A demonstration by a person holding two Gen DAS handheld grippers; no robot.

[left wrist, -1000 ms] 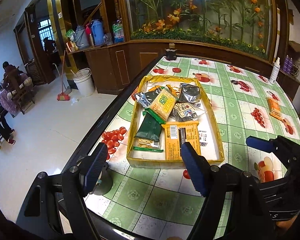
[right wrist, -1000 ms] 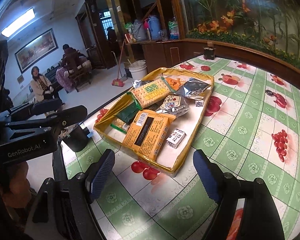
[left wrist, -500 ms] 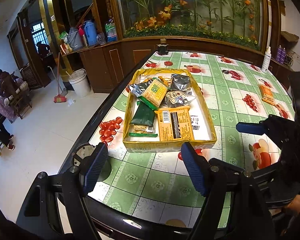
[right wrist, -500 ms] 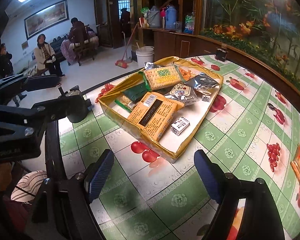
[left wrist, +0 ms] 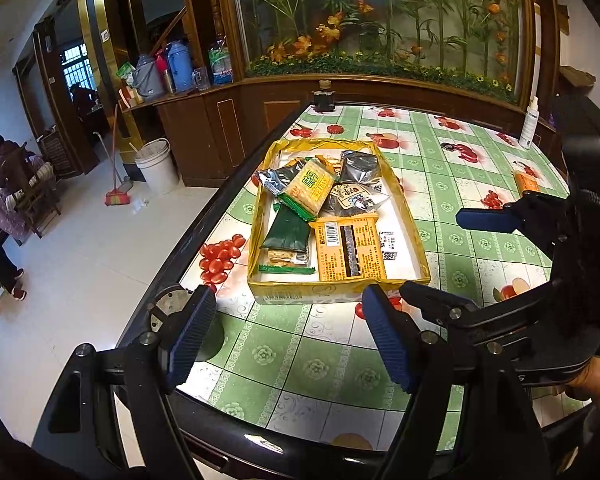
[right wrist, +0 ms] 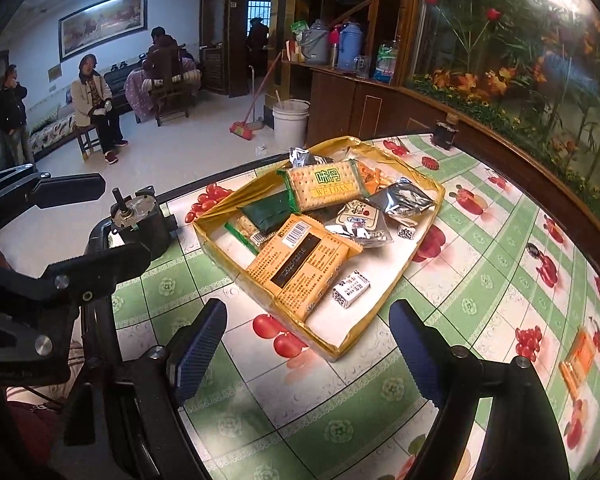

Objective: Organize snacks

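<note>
A yellow cardboard tray (left wrist: 332, 295) (right wrist: 216, 245) lies on the table and holds several snack packs: an orange pack (left wrist: 350, 249) (right wrist: 300, 265), a green-edged cracker pack (left wrist: 309, 189) (right wrist: 327, 183), a dark green pack (left wrist: 286, 232), silver packs (left wrist: 358, 166) (right wrist: 404, 197) and a small white candy box (right wrist: 351, 289). My left gripper (left wrist: 286, 330) is open and empty, above the table's near edge, short of the tray. My right gripper (right wrist: 307, 344) is open and empty, in front of the tray's near corner.
The table (left wrist: 312, 364) has a green checked fruit-print cloth and a black rim. An orange snack pack (right wrist: 578, 356) (left wrist: 526, 182) lies apart at the right. A small black motor (right wrist: 140, 220) stands at the left edge. A white bottle (left wrist: 528, 124) stands far right. People sit in the room beyond.
Both grippers have drawn back from the tray toward the table's near edge and stayed open. The right view has swung left. The snacks have not moved.
</note>
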